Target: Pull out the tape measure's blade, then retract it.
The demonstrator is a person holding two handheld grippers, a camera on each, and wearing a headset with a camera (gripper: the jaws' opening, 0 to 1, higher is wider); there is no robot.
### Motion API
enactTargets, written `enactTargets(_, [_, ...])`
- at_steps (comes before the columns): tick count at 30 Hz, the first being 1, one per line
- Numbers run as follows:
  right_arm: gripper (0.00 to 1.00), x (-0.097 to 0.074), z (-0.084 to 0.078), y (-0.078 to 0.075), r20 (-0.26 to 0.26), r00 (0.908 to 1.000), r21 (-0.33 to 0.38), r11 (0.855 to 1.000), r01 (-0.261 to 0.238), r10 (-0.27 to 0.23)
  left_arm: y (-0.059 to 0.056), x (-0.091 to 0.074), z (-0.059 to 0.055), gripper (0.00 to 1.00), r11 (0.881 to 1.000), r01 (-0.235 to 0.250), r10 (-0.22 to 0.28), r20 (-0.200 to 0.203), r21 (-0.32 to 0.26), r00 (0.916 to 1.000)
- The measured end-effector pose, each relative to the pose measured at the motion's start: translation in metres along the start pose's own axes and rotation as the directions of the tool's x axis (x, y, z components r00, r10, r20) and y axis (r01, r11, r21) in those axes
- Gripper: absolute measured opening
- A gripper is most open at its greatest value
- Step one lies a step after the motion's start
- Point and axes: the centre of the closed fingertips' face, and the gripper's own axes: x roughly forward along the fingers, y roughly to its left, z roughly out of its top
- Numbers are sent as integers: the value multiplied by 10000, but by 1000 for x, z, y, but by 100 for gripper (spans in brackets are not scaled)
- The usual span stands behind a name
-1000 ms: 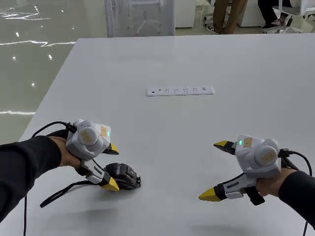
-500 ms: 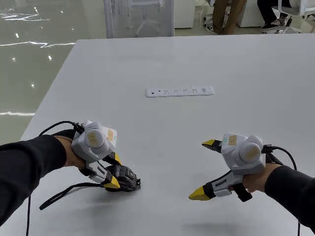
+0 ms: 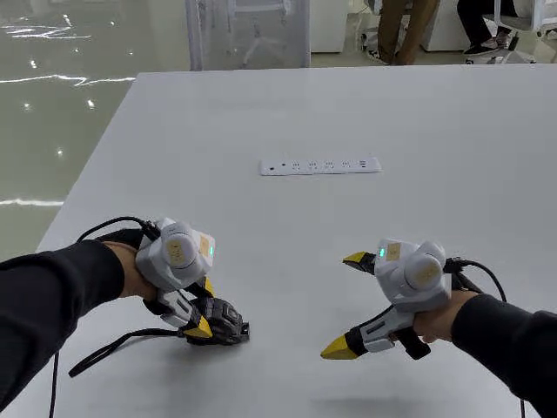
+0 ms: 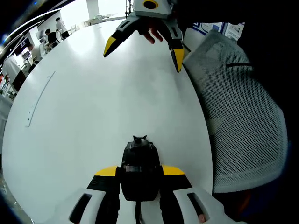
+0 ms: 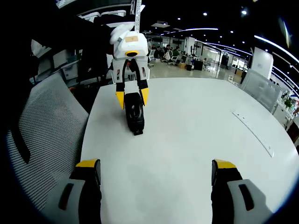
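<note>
The black tape measure (image 3: 223,320) lies on the white table (image 3: 348,113) near its front left corner. My left gripper (image 3: 204,307) is shut on it, one yellow-tipped jaw on each side of the case. In the left gripper view the tape measure (image 4: 139,168) sits squeezed between the jaws, and no blade is out. My right gripper (image 3: 346,305) hovers open to the right, a short way from the tape measure, pointing at it. In the right gripper view my right gripper (image 5: 156,165) has nothing between its jaws, and the tape measure (image 5: 134,112) stands ahead under the left gripper (image 5: 132,97).
A white power strip (image 3: 319,165) lies flat at mid-table. A black strap (image 3: 113,344) trails from the tape measure toward the table's front left edge. A grey mesh chair (image 4: 243,107) stands by the table's near side. Chairs and people's legs are far behind.
The left gripper has come down and shut around the tape measure. The right gripper has moved left, closer to it, and stays open.
</note>
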Motion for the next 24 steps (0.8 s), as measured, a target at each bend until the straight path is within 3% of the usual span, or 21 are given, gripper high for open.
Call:
enactTargets(12, [80,43,25,11,242,9961,-740,9938,-831,851,-1,-1,1,27,9998,-143,144,125,-124,9998])
enactTargets(18, [71,63,26,12,56,9939,-826,9905,-1097,1106,0,-1,1,27,9995,-62,71,310,-300,9995])
enactTargets(24, [69,77,27,17,-260,9896,-1074,9838,-1437,1417,0,-1,0,27,9996,-49,60,358,-291,9993])
